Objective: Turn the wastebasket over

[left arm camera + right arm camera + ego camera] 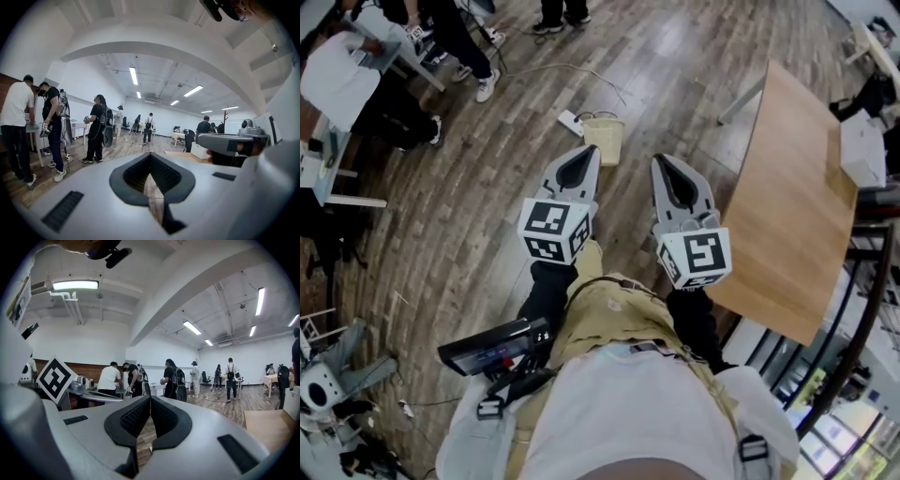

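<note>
A small tan woven wastebasket (604, 139) stands on the wooden floor, its rim upward, just ahead of both grippers in the head view. My left gripper (587, 152) is held out in front of me, its tip close below and left of the basket, jaws shut with nothing between them. My right gripper (663, 163) is beside it, a little right of the basket, also shut and empty. The left gripper (151, 155) and right gripper (150, 399) views look level across the room with pads together; the basket is not in either.
A wooden table (797, 197) stands close at the right. A white power strip (570, 121) with its cable lies on the floor beside the basket. Several people stand at desks (337, 150) to the left and far side.
</note>
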### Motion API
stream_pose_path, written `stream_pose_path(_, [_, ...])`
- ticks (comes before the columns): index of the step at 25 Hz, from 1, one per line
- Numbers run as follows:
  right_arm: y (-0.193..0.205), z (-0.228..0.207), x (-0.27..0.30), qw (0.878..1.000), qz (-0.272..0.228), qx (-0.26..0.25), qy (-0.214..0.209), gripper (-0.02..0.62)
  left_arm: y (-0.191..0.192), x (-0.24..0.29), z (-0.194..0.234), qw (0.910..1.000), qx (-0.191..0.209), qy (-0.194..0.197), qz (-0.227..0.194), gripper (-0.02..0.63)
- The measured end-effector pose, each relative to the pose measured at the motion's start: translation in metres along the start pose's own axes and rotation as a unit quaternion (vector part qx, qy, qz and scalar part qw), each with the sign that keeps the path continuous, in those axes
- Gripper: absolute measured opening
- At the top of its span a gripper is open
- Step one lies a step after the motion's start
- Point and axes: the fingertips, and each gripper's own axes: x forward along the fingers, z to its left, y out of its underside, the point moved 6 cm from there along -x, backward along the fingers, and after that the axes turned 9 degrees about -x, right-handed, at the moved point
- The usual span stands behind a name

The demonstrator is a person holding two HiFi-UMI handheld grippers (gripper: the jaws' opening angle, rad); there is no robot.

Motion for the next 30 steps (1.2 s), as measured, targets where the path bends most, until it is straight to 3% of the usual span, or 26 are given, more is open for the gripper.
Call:
stream_pose_path(5, [0.002, -0.025, 0.088, 1.0, 0.028, -0.001, 0.002, 0.02, -0.031, 0.055, 0.065, 0.9998, -0.011, -0.004, 0.015, -0.003])
stream_pose_path(10, [0.019, -0.029, 0.181, 0.995, 0.082, -0.005, -0.059, 0.02, -0.049, 0.098, 0.132, 0.9988, -0.029, -0.012, 0.036, -0.003])
stream_pose_path(14, [0.043, -0.017, 0.242, 0.975, 0.176, -0.049, -0.128, 0.02, -0.054, 0.135, 0.18, 0.9964, -0.049, -0.017, 0.068, -0.003])
stream_pose_path(17, [0.059, -0.019, 0.265, 0.966, 0.202, -0.049, -0.154, 0.02, -0.048, 0.163, 0.197, 0.9938, -0.06, -0.014, 0.092, -0.003])
stream_pose_path(23, [0.121, -0.044, 0.289, 0.958, 0.226, 0.03, -0.175, 0.02, -0.004, 0.214, 0.217, 0.9869, -0.074, -0.028, 0.141, -0.003])
stream_pose_path(30, [0.139, -0.046, 0.324, 0.94, 0.245, 0.043, -0.234, 0.02, 0.014, 0.221, 0.231, 0.9784, -0.099, -0.053, 0.173, -0.003])
